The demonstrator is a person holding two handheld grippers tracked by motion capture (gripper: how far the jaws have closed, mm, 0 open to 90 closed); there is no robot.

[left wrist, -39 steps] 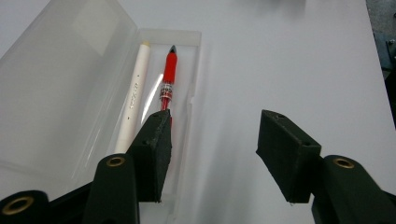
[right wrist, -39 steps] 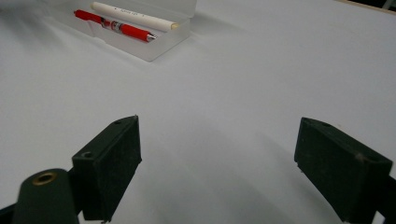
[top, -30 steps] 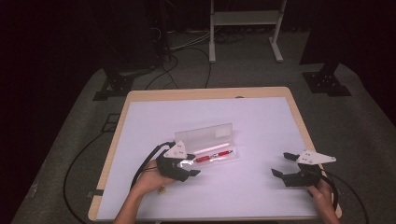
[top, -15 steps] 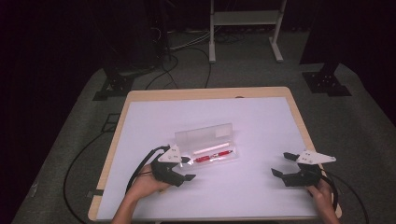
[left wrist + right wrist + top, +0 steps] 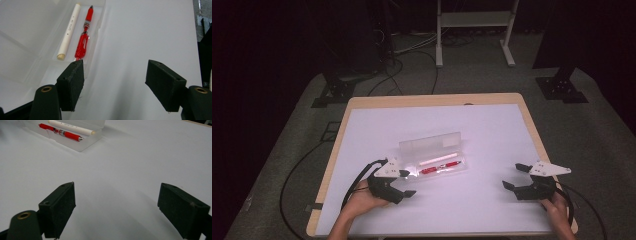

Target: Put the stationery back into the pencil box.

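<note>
The left gripper (image 5: 113,86) has just been spreading its jaws, and nothing sits between the flat, matte black pads but bare surface. Just past its left pad, at about eleven o'clock, lies the clear plastic pen case (image 5: 45,57), lid thrown back. Inside it a glossy red pen (image 5: 83,41) and a slim white stick (image 5: 68,31) lie side by side, round and straight. Nothing blocks the way to them. The right gripper (image 5: 116,206) is also spread wide and empty, well apart from the case, which sits at its ten o'clock. The smooth white surface (image 5: 492,130) has a pale wooden rim. Beyond it, cables (image 5: 412,55) snake over grey carpet.
</note>
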